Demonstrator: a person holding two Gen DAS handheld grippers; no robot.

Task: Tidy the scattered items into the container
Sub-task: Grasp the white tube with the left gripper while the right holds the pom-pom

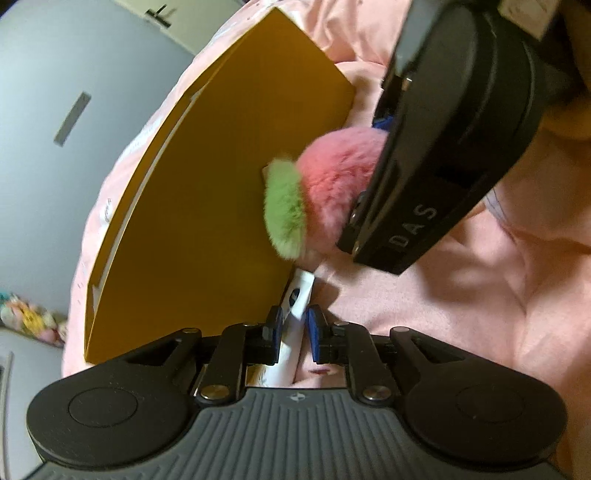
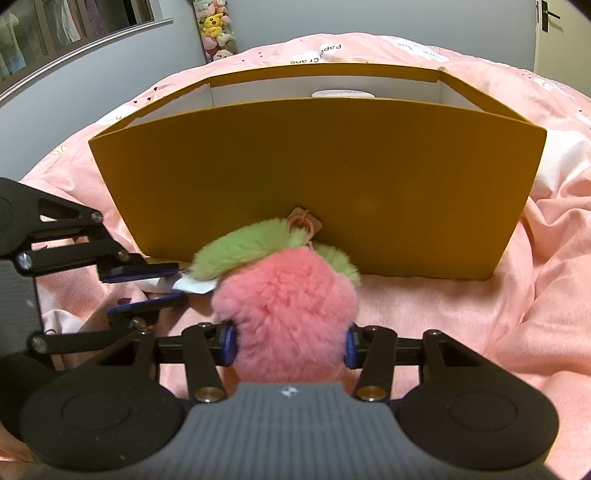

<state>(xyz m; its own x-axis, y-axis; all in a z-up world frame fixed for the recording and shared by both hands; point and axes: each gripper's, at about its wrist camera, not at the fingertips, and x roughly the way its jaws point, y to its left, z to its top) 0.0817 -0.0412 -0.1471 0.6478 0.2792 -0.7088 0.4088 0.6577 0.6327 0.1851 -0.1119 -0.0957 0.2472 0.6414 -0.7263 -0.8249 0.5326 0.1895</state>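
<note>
An orange cardboard box (image 2: pixel 314 177) with a white inside stands open on the pink bedspread; it also shows in the left wrist view (image 1: pixel 207 206). My right gripper (image 2: pixel 288 343) is shut on a fluffy pink plush fruit (image 2: pixel 288 310) with green leaves, held just in front of the box's near wall; the plush also shows in the left wrist view (image 1: pixel 325 195). My left gripper (image 1: pixel 295 332) is shut on a white tube (image 1: pixel 291 332) lying at the foot of the box; the gripper also shows in the right wrist view (image 2: pixel 162 286), left of the plush.
A round pale item (image 2: pixel 341 94) lies inside the box. The rumpled pink bedspread (image 2: pixel 498 295) surrounds the box. Plush toys (image 2: pixel 218 33) hang on the far grey wall. A window (image 2: pixel 55 29) is at the back left.
</note>
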